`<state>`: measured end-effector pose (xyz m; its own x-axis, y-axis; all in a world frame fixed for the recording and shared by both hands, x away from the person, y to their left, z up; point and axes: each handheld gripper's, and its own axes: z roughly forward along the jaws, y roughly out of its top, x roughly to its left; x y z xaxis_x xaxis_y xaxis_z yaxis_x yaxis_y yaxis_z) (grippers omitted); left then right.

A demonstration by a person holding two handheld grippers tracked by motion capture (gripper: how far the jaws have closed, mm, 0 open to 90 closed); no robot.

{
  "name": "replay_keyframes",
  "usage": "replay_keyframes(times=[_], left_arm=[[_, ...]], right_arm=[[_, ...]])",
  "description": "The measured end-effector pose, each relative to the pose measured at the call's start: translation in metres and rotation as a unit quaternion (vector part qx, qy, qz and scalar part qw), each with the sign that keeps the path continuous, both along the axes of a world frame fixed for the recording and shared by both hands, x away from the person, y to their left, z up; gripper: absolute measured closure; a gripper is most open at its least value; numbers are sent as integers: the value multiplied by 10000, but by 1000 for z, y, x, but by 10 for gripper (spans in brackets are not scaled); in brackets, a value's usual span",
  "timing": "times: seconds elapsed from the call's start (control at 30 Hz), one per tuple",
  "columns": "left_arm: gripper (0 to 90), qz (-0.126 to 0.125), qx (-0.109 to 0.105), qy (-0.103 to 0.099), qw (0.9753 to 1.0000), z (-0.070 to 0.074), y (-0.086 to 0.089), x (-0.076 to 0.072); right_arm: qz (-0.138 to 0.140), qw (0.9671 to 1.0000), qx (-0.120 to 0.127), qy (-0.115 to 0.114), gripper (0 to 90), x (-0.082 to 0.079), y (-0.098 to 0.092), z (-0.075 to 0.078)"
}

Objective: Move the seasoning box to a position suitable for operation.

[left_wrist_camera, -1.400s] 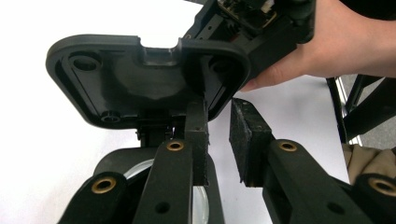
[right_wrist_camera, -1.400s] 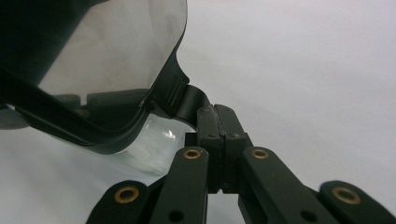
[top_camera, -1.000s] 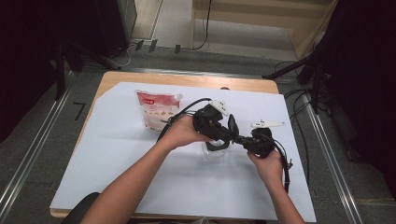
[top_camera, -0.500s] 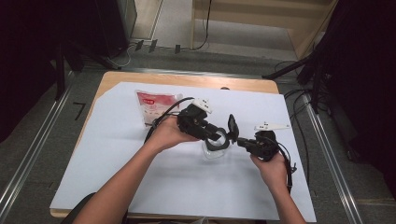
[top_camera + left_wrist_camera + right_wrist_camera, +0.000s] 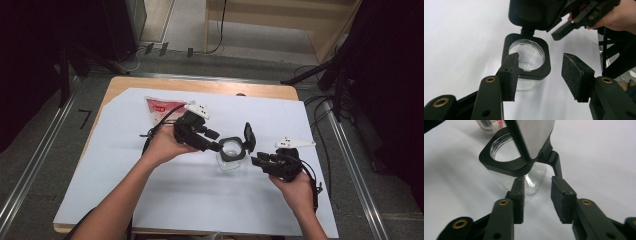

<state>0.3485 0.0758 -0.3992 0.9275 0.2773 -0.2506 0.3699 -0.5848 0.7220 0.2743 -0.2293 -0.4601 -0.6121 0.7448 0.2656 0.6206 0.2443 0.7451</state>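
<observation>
A small clear jar (image 5: 230, 161) with a black square collar stands mid-table on the white sheet. Its hinged black lid (image 5: 248, 136) is flipped upright. My left gripper (image 5: 216, 146) reaches in from the jar's left, open. In the left gripper view one pad (image 5: 510, 72) overlaps the collar's near edge, and the jar (image 5: 526, 56) lies just ahead of the open left gripper (image 5: 541, 75). My right gripper (image 5: 256, 161) sits just right of the jar. In its own view the right gripper (image 5: 537, 195) is open, nothing between the pads, below the hinge strap (image 5: 555, 162) and lid (image 5: 534, 135).
A red-and-white pouch (image 5: 162, 109) lies at the back left of the white sheet (image 5: 150, 200). The wooden table edge (image 5: 200, 85) shows at the far side. Metal rails run along the floor on both sides. Cables trail from both grippers.
The lid has swung up from the jar's mouth. My left gripper has drawn back to the left, and the right gripper has shifted slightly right and toward me.
</observation>
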Motion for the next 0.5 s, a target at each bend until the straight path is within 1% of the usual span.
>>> replay_keyframes(times=[0.1,0.17,0.27,0.3,0.33,0.37,0.43,0.5], left_arm=[[476,27,26,-77,10000,2,6,0],[464,94,-11,-39,9999,2,11,1],[432,140,39,-70,9999,4,17,0],[421,140,39,-70,9999,4,17,0],[403,165,67,-137,9997,4,22,-2],[399,165,67,-137,9997,4,22,-2],[396,211,161,-150,9995,5,29,-3],[395,253,139,-122,9995,4,35,-4]], right_arm=[[52,10000,-1,-17,603,-4,2,-1],[76,10000,-8,-25,588,-6,3,-2],[102,9999,20,-40,552,-10,4,-2],[119,9999,1,-72,538,-11,3,-2],[135,9999,22,-104,519,-13,4,-1],[160,9998,7,-120,507,-14,4,-1],[209,9996,-9,-205,496,-17,5,-1],[245,9994,-62,-226,483,-18,7,0]])
